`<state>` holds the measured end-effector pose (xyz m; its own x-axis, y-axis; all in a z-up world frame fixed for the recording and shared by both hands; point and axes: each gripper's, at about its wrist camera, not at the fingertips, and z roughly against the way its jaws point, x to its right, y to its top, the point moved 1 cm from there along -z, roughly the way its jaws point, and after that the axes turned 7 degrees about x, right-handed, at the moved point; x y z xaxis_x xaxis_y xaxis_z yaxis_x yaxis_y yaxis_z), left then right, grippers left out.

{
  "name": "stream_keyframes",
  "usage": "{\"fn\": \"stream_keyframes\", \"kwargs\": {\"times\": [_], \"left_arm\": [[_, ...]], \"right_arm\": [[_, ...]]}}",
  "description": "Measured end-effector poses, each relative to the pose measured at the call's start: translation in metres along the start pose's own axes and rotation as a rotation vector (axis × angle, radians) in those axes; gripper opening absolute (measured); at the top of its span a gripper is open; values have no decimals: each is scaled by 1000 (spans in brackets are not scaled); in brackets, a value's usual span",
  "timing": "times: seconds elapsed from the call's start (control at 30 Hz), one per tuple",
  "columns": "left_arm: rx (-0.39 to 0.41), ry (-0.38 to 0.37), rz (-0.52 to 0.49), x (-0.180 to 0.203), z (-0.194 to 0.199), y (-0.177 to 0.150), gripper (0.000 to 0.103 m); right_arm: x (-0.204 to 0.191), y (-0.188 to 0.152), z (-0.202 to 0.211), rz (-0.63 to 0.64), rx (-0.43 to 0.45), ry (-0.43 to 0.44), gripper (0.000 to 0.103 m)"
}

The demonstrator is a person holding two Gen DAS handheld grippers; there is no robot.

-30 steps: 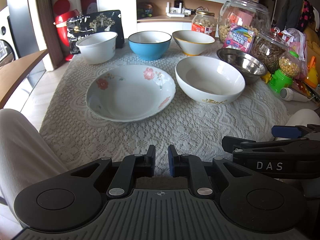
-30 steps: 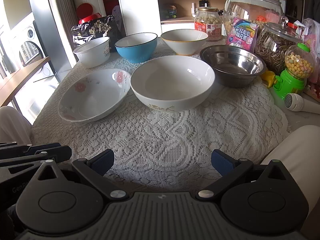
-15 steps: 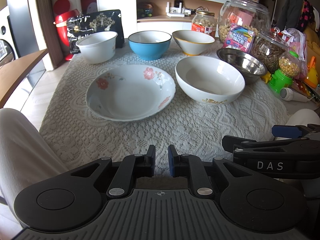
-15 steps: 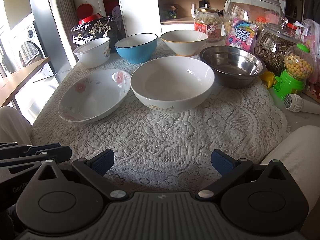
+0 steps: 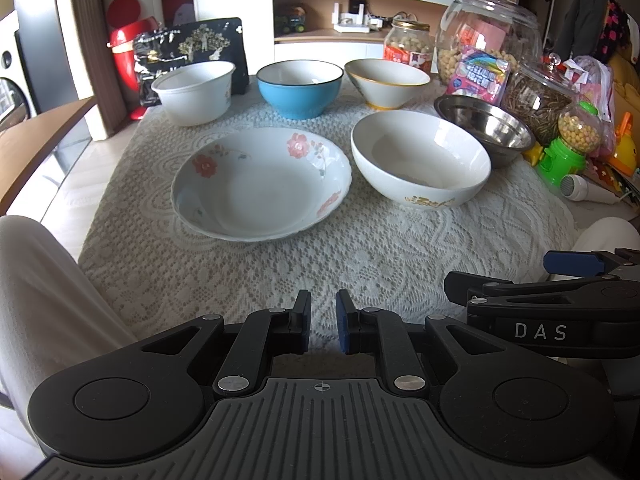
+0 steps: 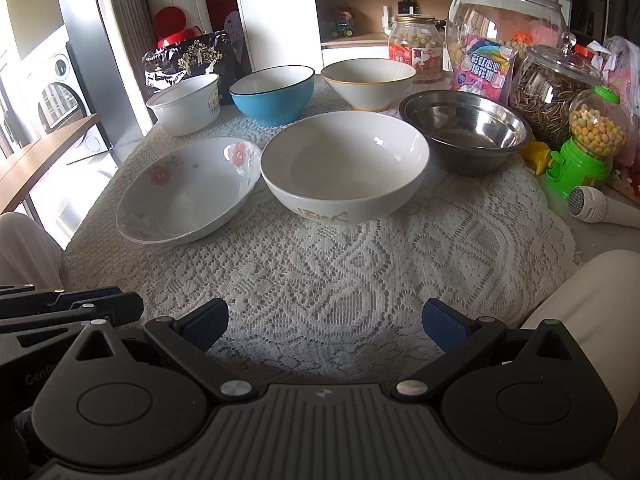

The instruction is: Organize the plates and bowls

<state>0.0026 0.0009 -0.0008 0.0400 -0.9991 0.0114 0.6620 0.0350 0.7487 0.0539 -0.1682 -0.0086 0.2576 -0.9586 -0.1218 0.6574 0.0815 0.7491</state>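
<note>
On the lace-covered table lie a shallow flowered plate (image 5: 260, 184) (image 6: 188, 192) and, to its right, a big white bowl (image 5: 420, 156) (image 6: 344, 168). Behind them stand a small white bowl (image 5: 194, 92) (image 6: 184, 104), a blue bowl (image 5: 299, 88) (image 6: 272, 94), a flared white bowl with a yellow rim (image 5: 386, 82) (image 6: 367, 82) and a steel bowl (image 5: 484, 128) (image 6: 466, 132). My left gripper (image 5: 322, 322) hangs over the table's near edge, shut and empty. My right gripper (image 6: 325, 322) is beside it, open and empty. Both are well short of the dishes.
Glass jars of snacks (image 6: 504, 20), a green candy dispenser (image 6: 588, 152) and a white microphone (image 6: 600, 210) crowd the right side. A black gift bag (image 5: 188, 52) stands at the back left. A person's light-trousered knees (image 5: 40, 280) flank the near edge.
</note>
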Motion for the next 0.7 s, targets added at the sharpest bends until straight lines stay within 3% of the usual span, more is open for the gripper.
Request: {"fn": "stream_keyframes", "kwargs": {"times": [0.4, 0.5, 0.7], "left_arm": [[-17, -24, -7, -2, -10, 4, 17], [-17, -57, 33, -14, -18, 11, 16], [-37, -119, 144, -52, -49, 27, 16]], "right_arm": [[0, 0, -7, 28, 16, 11, 103], [2, 7, -13, 37, 33, 26, 103], [7, 20, -53, -34, -28, 130, 103]]}}
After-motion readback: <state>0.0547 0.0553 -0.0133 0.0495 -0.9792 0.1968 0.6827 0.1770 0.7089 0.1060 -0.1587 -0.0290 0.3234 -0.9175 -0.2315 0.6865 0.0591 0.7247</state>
